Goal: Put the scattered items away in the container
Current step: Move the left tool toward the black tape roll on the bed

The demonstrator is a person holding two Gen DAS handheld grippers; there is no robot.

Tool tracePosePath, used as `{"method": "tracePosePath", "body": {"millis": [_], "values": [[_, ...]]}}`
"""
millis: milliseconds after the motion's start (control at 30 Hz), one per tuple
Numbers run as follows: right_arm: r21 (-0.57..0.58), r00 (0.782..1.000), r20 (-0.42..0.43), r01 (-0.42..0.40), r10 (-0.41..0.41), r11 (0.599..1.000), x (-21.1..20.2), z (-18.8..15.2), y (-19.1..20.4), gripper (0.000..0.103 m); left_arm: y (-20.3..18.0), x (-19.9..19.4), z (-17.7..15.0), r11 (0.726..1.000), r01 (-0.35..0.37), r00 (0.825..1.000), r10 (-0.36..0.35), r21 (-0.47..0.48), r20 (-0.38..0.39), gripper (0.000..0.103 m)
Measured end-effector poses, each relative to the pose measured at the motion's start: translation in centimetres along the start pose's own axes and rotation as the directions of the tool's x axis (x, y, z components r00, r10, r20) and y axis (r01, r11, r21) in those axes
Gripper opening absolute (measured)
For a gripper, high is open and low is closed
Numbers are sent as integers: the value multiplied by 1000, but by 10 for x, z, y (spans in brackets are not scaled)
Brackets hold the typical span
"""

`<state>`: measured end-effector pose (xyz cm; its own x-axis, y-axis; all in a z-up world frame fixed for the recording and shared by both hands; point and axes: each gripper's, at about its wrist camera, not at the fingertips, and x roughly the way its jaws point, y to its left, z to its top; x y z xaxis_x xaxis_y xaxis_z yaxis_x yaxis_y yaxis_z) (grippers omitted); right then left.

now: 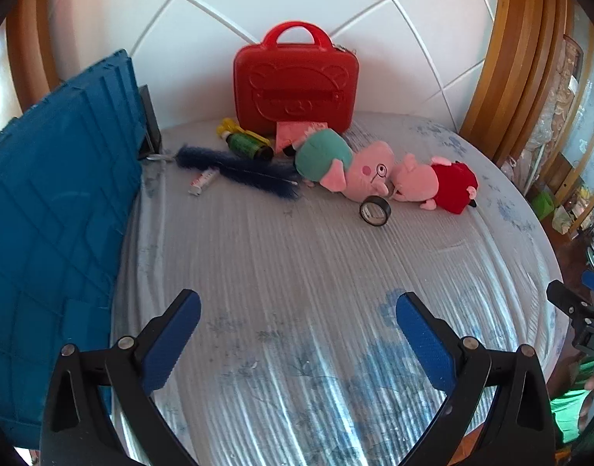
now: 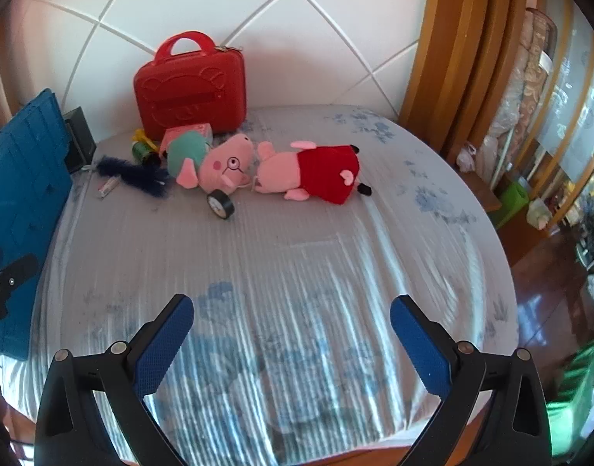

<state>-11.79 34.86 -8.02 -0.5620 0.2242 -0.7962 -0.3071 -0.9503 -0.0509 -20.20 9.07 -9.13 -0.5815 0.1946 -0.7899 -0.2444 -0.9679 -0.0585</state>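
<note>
both claws hover low over the near end of the bed (image 1: pixel 297 272), side by side and pointing toward the headboard (image 1: pixel 258 7). the left claw (image 1: pixel 298 312) is released, its blue pads (image 1: pixel 172 345) spread wide with nothing between them, and the right claw (image 2: pixel 292 316) is just the same, wide apart and holding nothing. the bed carries a pale striped sheet with faded blue flowers. on the left side a big blue crate (image 1: pixel 52 213) stands along the mattress edge, ribbed wall facing us; its inside is hidden from here. farther up, the scattered things lie in a loose row across the far part of the bed. nearest is a roll of black tape (image 1: pixel 375 211) standing on its edge, just in front of a pink pig plush in a teal top (image 1: pixel 343 165) with round glasses, lying on its side. snout to snout with it lies a pink pig plush in a red dress (image 2: pixel 308 171), also on its side. to the left a dark blue fluffy duster (image 1: pixel 238 171) lies flat, with a small white tube (image 1: pixel 203 182) beside it, and behind those a green bottle (image 1: pixel 248 145) lies tipped over. at the back a red carry case (image 1: pixel 296 85) with a handle stands upright against the white padded headboard, a pink box (image 1: pixel 287 134) leaning at its foot.
</note>
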Motion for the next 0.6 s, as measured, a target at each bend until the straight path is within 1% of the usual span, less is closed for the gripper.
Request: {"method": "tracePosePath", "body": {"millis": [133,300,400,500,567,600], "values": [[-19,999,-40,-12,11,1000,32,16,-19,103,-17,34,9,999,-11,999,9,-46,-33,102],[-87,994,-88,-76,69,993,84,43,-42,103,-53,77,21,993,-33,997,24,-110,-77,102],[-109,990,-105,-102,90,989,116,56,-59,103,-78,107,29,992,-62,994,51,-109,-99,102],[-138,985,-139,-126,107,982,150,63,-71,103,-101,136,40,990,-72,992,58,-118,-114,98],[-149,979,-168,-142,117,979,172,64,-76,103,-112,155,51,990,-68,992,54,-124,-118,90],[-150,976,-181,-147,119,978,181,65,-79,103,-118,167,57,991,-69,991,54,-118,-121,89]]}}
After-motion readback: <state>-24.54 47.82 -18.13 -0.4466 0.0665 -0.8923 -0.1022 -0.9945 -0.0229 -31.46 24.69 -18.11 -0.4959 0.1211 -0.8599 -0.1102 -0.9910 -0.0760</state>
